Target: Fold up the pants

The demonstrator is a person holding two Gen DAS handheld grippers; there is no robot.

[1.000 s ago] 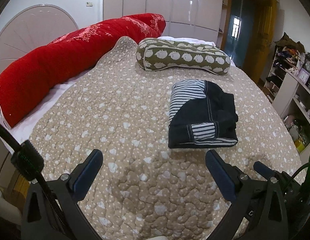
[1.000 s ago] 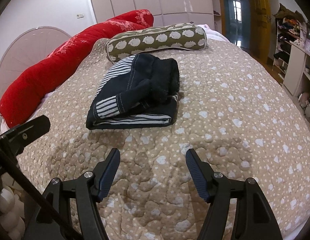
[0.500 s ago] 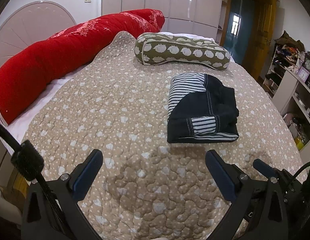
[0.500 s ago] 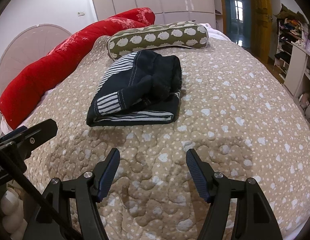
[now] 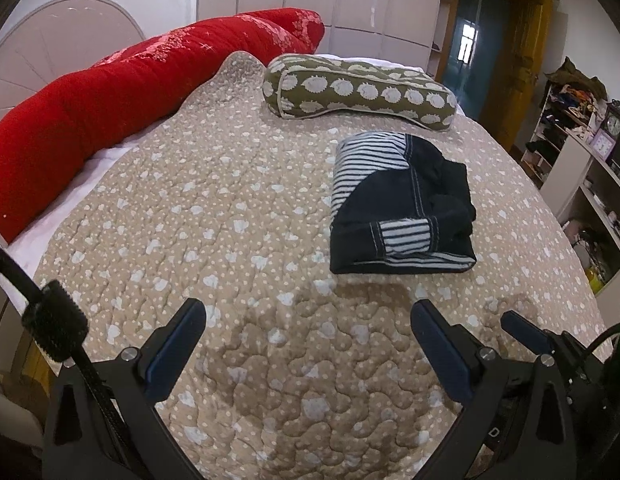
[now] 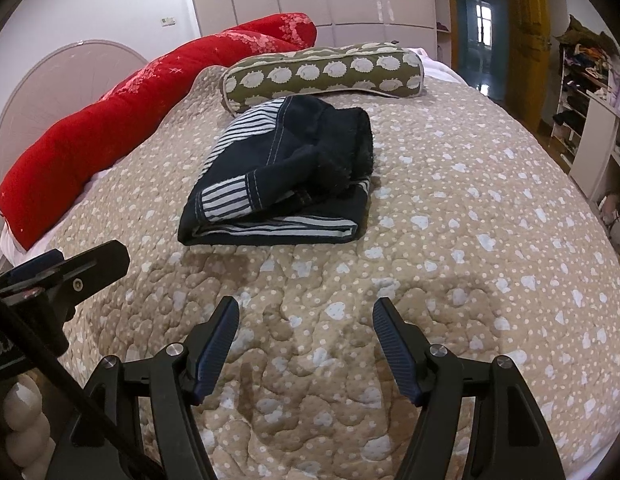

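The dark navy pants (image 5: 402,208) with striped white lining lie folded into a compact bundle on the beige quilted bedspread (image 5: 230,216). In the right wrist view the same pants (image 6: 286,176) sit just ahead of the fingers. My left gripper (image 5: 308,316) hovers over bare quilt, open, with nothing between its fingers; the bundle lies ahead and to its right. My right gripper (image 6: 306,316) is also open and empty, short of the bundle's near edge. Part of the left gripper (image 6: 66,272) shows at the left edge of the right wrist view.
A long red bolster (image 5: 122,92) runs along the left side of the bed. An olive pillow with white hedgehog print (image 5: 358,92) lies behind the pants. White wardrobes and a doorway stand at the back; shelves with clutter (image 5: 578,128) line the right wall.
Both views have shifted slightly, so the pants sit a little lower and nearer in frame. The pants lie unchanged, and both grippers stay open and empty.
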